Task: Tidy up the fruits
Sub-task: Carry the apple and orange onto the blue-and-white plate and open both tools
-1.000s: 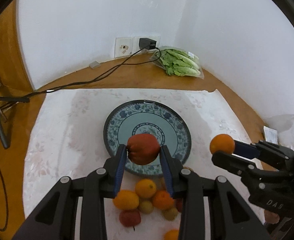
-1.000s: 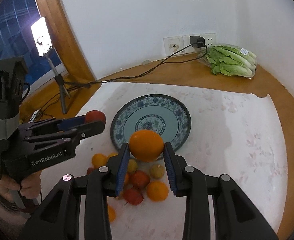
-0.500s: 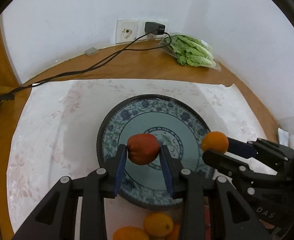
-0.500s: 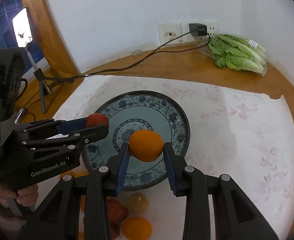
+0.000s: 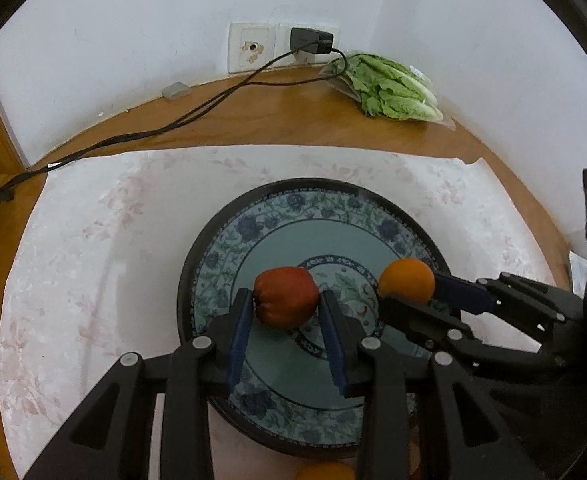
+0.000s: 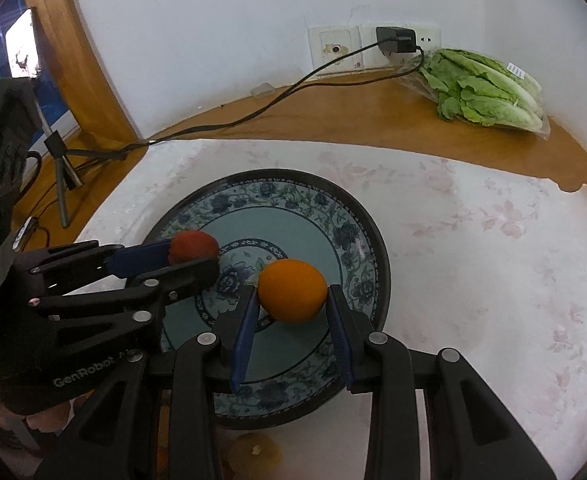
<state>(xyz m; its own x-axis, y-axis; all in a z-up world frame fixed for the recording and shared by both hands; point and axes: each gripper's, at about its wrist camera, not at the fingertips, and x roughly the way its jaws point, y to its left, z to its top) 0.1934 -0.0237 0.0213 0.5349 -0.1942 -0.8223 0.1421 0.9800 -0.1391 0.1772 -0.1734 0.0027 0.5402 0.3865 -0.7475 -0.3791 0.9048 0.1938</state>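
Over the round, glossy plate (image 5: 229,256), with its dark rim and blue-green floral band, both grippers hang side by side. The left gripper (image 5: 286,312) has its blue-padded fingers (image 5: 240,332) pinched on a red fruit (image 5: 285,297), smooth-skinned and slightly lumpy, held above the plate's patterned centre. Just to its right, the right gripper (image 6: 292,309) clamps a smooth round orange (image 6: 292,290) between its own blue pads, above the plate's near half. The two fruits sit close together yet apart. Whether either fruit touches the glaze cannot be told.

The plate rests on a white cloth (image 6: 473,264) with a faint pink flower print, spread over a wooden desk (image 6: 357,124). At the plate's near edge, partly hidden behind the black finger linkages, lie another orange fruit (image 5: 325,472) and a yellowish one (image 6: 253,450). Far back by the white wall, a clear bag of crinkled green lettuce (image 6: 489,92) lies on bare wood, beside a black charger (image 6: 395,39) plugged into a wall socket, its thin cable trailing across the desk
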